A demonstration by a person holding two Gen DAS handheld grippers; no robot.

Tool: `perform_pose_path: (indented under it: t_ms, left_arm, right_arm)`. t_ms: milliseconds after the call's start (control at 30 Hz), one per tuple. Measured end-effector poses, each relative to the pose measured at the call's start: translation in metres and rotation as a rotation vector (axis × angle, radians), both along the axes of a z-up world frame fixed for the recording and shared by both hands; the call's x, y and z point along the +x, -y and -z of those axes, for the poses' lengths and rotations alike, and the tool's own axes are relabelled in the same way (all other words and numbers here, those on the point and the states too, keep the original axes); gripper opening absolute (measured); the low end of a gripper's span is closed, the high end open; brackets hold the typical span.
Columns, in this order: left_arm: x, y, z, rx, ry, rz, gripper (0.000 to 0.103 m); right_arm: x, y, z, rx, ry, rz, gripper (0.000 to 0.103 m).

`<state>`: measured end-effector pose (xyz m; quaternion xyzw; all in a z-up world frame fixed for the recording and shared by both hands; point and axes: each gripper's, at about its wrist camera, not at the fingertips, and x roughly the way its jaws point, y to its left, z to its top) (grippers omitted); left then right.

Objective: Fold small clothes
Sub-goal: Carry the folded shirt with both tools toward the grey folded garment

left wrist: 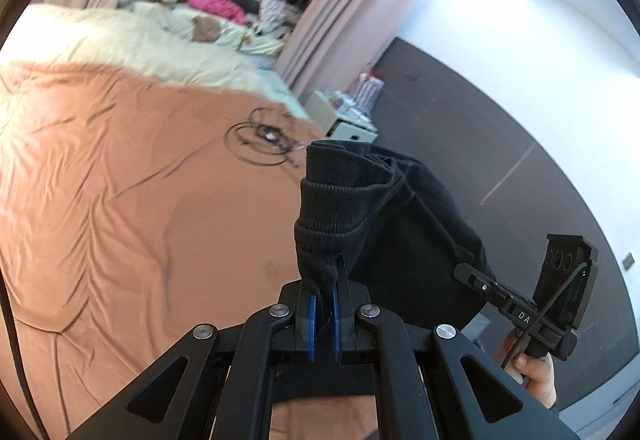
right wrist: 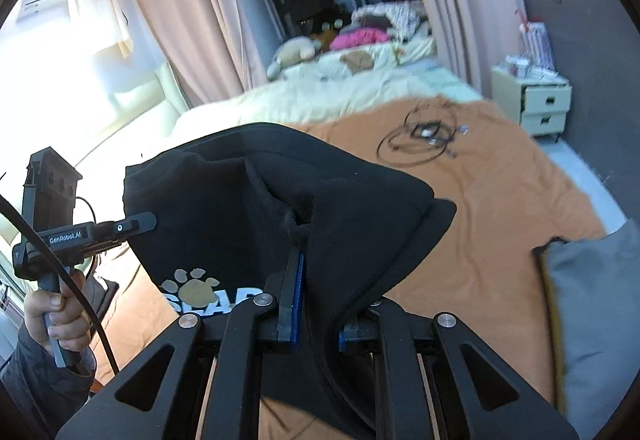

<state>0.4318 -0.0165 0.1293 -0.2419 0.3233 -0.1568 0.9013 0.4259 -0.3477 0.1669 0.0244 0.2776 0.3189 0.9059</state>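
Black garment (left wrist: 384, 208) hangs between my two grippers, lifted clear above the orange bedspread (left wrist: 120, 180). My left gripper (left wrist: 325, 280) is clamped on a ribbed edge of it, the cloth bunched between the blue pads and rising ahead of the fingers. My right gripper (right wrist: 316, 280) pinches another part, fabric draping over its jaws, a paw print (right wrist: 192, 286) facing down-left. A coiled cable (right wrist: 420, 140) lies on the bedspread beyond.

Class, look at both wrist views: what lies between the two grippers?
The black garment spans between them, pinched by the left gripper and right gripper; both views show it.
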Motion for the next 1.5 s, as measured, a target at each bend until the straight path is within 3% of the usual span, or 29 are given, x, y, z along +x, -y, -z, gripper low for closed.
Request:
perform_pose_path:
  t_ms: [200,367,1000,1500]
  left_arm:
    - [-0.025,0.049,-0.056,-0.001,0.081,0.064,0.006]
    - [-0.033,0.092,-0.076,0.021,0.097,0.126,0.006]
    - [0.013,0.242,-0.078,0.022,0.126,0.403,0.006]
    - [0.067,0.342,-0.043,-0.01,0.072,0.563,0.006]
  right_arm:
    - [-0.065,0.054,-0.049,-0.024,0.084,0.058,0.009]
    - [-0.104,0.097,-0.065,-0.03,0.112,0.099,0.009]
    - [-0.18,0.194,-0.062,-0.032,0.185,0.326,0.009]
    - [-0.198,0.184,-0.054,-0.087,0.197,0.516,0.009]
